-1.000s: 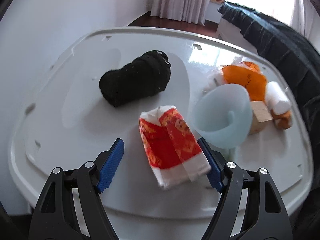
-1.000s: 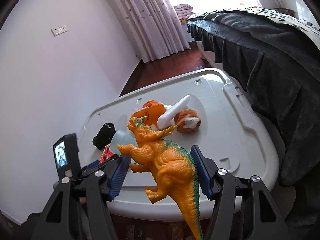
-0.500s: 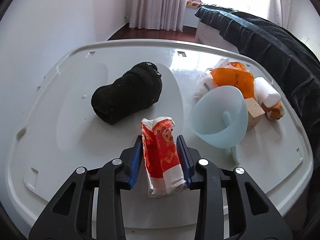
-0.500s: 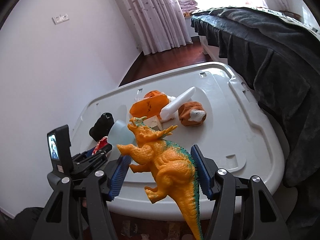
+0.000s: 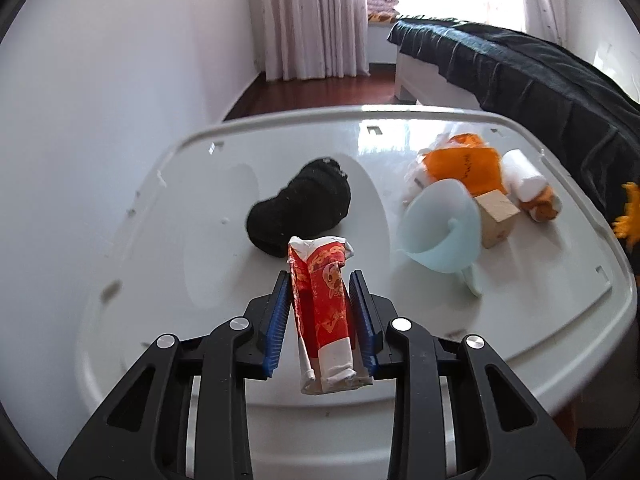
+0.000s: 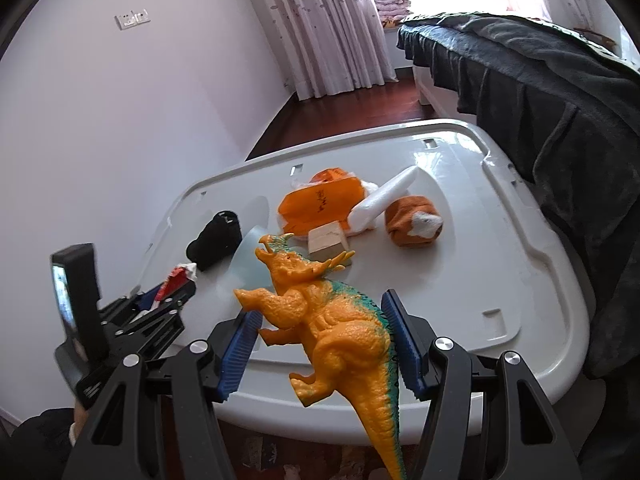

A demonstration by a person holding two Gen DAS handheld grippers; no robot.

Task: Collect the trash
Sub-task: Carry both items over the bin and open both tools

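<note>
Blue fingers (image 5: 280, 316) of the left gripper (image 5: 320, 312) pinch the red-and-white wrapper (image 5: 322, 312) above the white lid (image 5: 160, 280), while the right gripper (image 6: 324, 340) clasps an orange dinosaur (image 6: 332, 320), curtains (image 6: 332, 28) and a dark-blanketed bed (image 6: 540, 80) beyond.

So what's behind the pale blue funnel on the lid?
Behind the pale blue funnel sit a wooden block and an orange bag. The funnel covers the block's near corner and the bag's lower edge.

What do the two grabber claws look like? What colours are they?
Both the left gripper and right gripper are black plastic frames with cut-out holes and shiny silver bolts. Their fingers wear ridged blue pads. The left one carries a small black screen.
</note>
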